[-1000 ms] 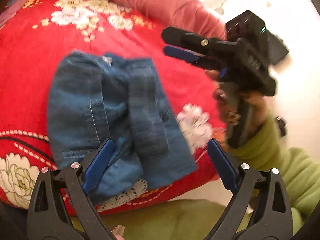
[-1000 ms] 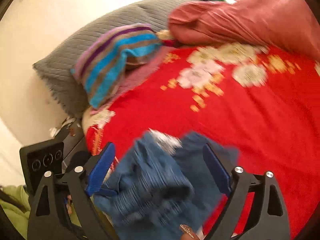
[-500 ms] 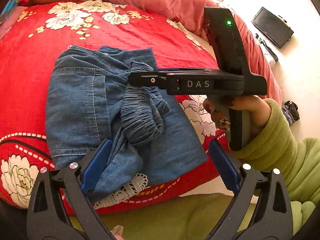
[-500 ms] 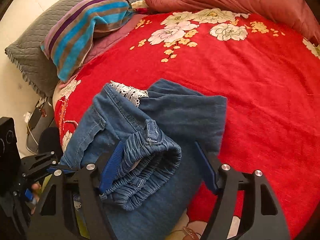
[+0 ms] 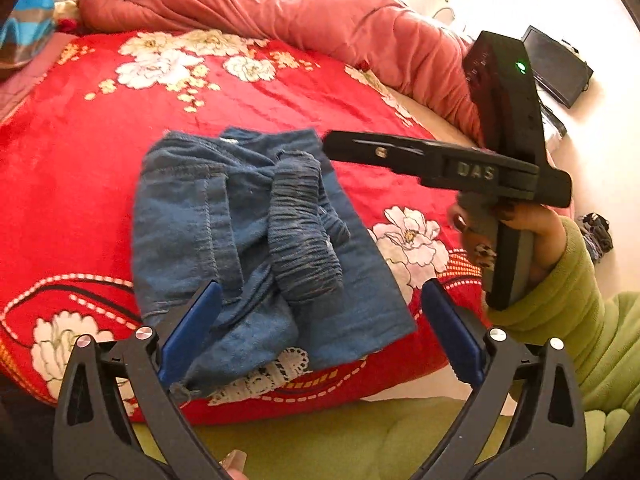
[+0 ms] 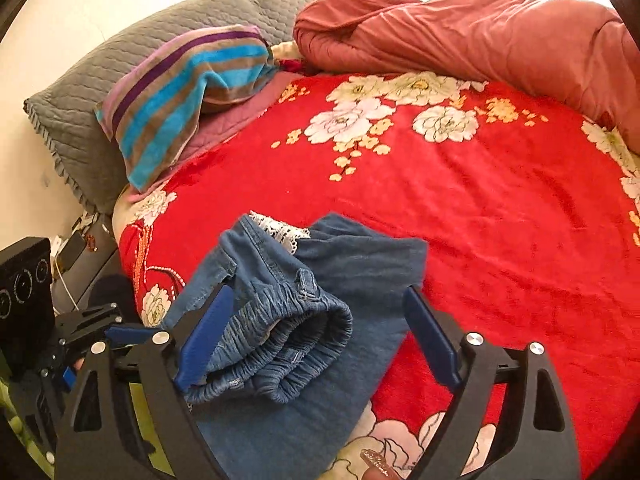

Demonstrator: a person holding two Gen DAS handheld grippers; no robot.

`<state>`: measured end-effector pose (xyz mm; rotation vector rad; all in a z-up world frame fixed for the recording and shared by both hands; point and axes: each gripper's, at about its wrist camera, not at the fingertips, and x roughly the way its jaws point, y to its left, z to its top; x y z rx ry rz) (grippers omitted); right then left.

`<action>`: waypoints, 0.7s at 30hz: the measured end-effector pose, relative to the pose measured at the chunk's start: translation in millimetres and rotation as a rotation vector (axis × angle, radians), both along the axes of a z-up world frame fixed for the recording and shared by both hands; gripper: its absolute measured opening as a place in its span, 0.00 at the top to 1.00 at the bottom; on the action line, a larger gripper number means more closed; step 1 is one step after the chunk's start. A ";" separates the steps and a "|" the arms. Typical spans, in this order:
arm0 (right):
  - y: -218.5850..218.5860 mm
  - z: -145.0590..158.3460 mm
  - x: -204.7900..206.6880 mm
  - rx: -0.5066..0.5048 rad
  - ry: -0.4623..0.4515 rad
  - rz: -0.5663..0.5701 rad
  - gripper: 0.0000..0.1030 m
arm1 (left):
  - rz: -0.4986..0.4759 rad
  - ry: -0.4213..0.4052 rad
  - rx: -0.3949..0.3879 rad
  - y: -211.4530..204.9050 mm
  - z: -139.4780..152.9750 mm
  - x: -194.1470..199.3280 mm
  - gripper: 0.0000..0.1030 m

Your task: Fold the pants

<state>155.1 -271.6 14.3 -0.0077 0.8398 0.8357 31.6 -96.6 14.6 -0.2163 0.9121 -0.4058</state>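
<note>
Denim, blue and soft, makes up the small folded pants (image 5: 248, 240), which lie in a compact bundle near the front edge of the bed on the red floral plush blanket (image 5: 280, 92). A gathered elastic waistband (image 6: 280, 344) is rolled on top of the bundle, and a white lace trim (image 5: 264, 376) shows at the hem nearest the bed edge.

The left gripper (image 5: 320, 328) hovers above the near end of the bundle with its jaws wide and its blue pads clear of the cloth. The right gripper (image 6: 316, 336) has just been opening; the waistband roll sits between its jaws, and the pads do not appear to press on it.

Handling, as a judgement: the fabric is light, limp and unlikely to slip on plush, but the roll may spring open. Take hold at the thick waistband or at a doubled hem edge, not at a single layer.
</note>
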 end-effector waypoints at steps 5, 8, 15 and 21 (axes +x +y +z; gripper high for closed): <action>-7.7 8.2 -7.7 0.011 -0.024 -0.008 0.12 | 0.040 -0.024 0.013 8.0 6.7 -1.3 0.09; -12.0 10.4 -10.4 0.010 -0.033 -0.020 0.11 | 0.072 -0.040 0.031 13.8 10.8 -2.5 0.09; -26.9 13.2 -13.0 0.038 -0.034 -0.052 0.08 | 0.189 -0.074 0.048 43.1 21.0 -3.4 0.09; -35.6 10.9 -17.4 0.045 -0.033 -0.064 0.08 | 0.306 -0.049 0.071 71.6 17.4 8.8 0.09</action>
